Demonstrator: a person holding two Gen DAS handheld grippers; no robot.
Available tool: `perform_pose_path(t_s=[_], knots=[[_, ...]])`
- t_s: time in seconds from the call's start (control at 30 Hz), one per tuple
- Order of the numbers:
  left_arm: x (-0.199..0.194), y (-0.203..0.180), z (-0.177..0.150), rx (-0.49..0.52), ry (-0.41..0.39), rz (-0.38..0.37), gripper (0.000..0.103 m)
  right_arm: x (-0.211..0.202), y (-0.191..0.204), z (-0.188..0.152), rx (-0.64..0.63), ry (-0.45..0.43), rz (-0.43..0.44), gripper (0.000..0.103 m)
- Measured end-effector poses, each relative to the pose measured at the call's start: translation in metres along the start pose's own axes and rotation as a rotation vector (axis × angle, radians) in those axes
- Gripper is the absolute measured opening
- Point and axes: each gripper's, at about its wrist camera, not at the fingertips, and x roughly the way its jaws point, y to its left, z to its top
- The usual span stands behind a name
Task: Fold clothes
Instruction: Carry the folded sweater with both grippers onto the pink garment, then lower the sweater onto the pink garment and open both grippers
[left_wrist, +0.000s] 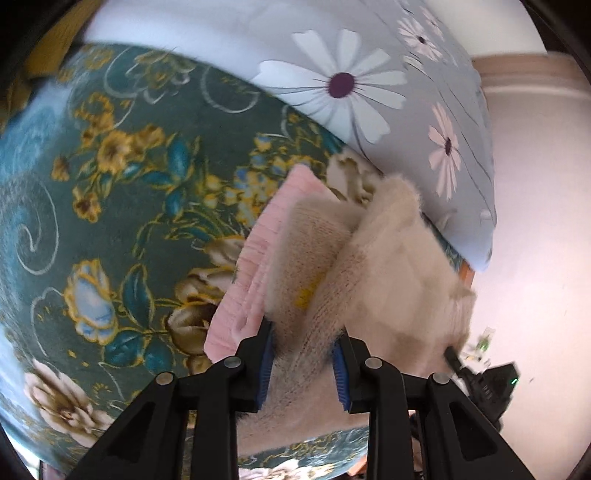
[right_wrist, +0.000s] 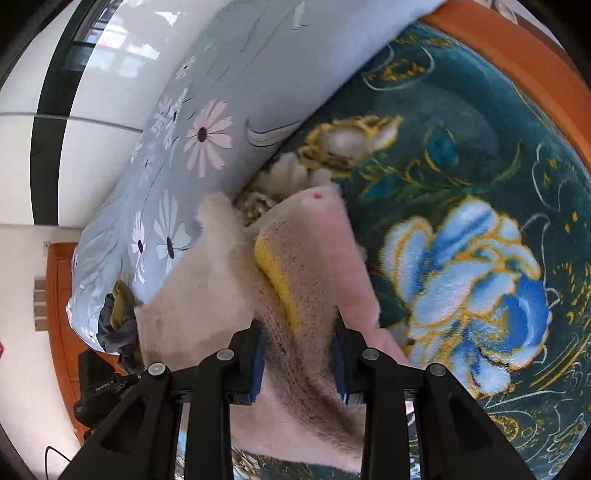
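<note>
A fuzzy cream sweater (left_wrist: 373, 266) with a pink ribbed part (left_wrist: 255, 266) and a yellow patch lies on the green floral blanket (left_wrist: 110, 184). My left gripper (left_wrist: 304, 354) is shut on a bunched fold of the cream sweater, with cloth filling the gap between the blue pads. In the right wrist view the same sweater (right_wrist: 207, 306) shows cream, pink and a yellow band (right_wrist: 277, 273). My right gripper (right_wrist: 299, 350) is shut on another fold of it. The tip of the other gripper (left_wrist: 480, 380) shows at the sweater's right edge.
A grey-blue daisy-print pillow (left_wrist: 369, 74) lies behind the sweater, also in the right wrist view (right_wrist: 177, 155). An orange wooden bed frame (right_wrist: 517, 59) borders the blanket (right_wrist: 461, 147). Dark and olive cloth (right_wrist: 118, 317) lies by the pillow's end. A pale floor (left_wrist: 535, 221) is beyond the bed edge.
</note>
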Motion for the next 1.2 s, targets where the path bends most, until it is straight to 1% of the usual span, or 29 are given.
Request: perform_pose_path(t_s=[0.07,0.1,0.13,0.17,0.27,0.3,0.37,0.4,0.43,0.47,0.53,0.57,0.6,0.67,0.7,0.77,0.8,0.9,1.03,1.2], knots=[[0.001,-0.004,0.002,0.015,0.003,0.020,0.032,0.001,-0.004,0.000,0.005,-0.001,0.001,0.033],[0.001,-0.007,0.003,0.025,0.003,0.032,0.034,0.001,-0.004,0.000,0.006,-0.003,0.000,0.036],[0.001,-0.009,0.003,0.035,0.004,0.044,0.034,0.000,-0.004,0.001,0.004,-0.005,-0.003,0.039],[0.000,-0.011,0.004,0.033,0.011,0.045,0.034,-0.001,-0.003,0.001,0.001,-0.008,-0.007,0.040],[-0.013,-0.009,-0.001,-0.003,0.018,0.014,0.036,-0.011,0.002,-0.001,-0.032,-0.032,-0.021,0.040],[-0.022,-0.010,-0.005,0.015,-0.002,0.011,0.036,-0.018,0.003,-0.003,-0.053,-0.052,-0.037,0.040],[-0.039,-0.016,-0.015,0.073,-0.053,0.015,0.036,-0.031,0.006,-0.009,-0.095,-0.092,-0.069,0.040],[-0.045,-0.021,-0.021,0.112,-0.078,0.030,0.036,-0.038,0.008,-0.012,-0.111,-0.117,-0.088,0.040],[-0.047,-0.026,-0.027,0.146,-0.091,0.034,0.036,-0.045,0.008,-0.015,-0.117,-0.151,-0.115,0.040],[-0.045,-0.033,-0.032,0.191,-0.089,0.027,0.036,-0.050,0.009,-0.020,-0.121,-0.182,-0.134,0.040],[-0.039,-0.046,-0.042,0.276,-0.076,0.018,0.036,-0.055,0.014,-0.030,-0.126,-0.222,-0.125,0.041],[-0.034,-0.051,-0.047,0.316,-0.069,0.024,0.036,-0.054,0.017,-0.036,-0.133,-0.226,-0.112,0.040],[-0.027,-0.055,-0.051,0.356,-0.065,0.037,0.036,-0.050,0.023,-0.043,-0.156,-0.217,-0.095,0.040],[-0.015,-0.055,-0.055,0.373,-0.055,0.059,0.036,-0.037,0.037,-0.057,-0.225,-0.163,-0.063,0.040],[-0.008,-0.051,-0.055,0.366,-0.050,0.079,0.036,-0.029,0.042,-0.062,-0.255,-0.135,-0.058,0.040],[0.003,-0.038,-0.056,0.341,-0.045,0.115,0.036,-0.014,0.044,-0.066,-0.286,-0.098,-0.105,0.040],[0.005,-0.033,-0.056,0.329,-0.044,0.118,0.036,-0.010,0.040,-0.063,-0.273,-0.101,-0.133,0.040],[0.008,-0.026,-0.057,0.324,-0.041,0.112,0.036,0.002,0.028,-0.050,-0.204,-0.086,-0.126,0.040],[0.014,-0.023,-0.051,0.329,-0.032,0.127,0.036,0.020,0.027,-0.038,-0.180,-0.073,-0.141,0.040],[0.031,-0.016,-0.039,0.316,0.014,0.156,0.036,0.035,0.018,-0.039,-0.134,-0.049,-0.170,0.040]])
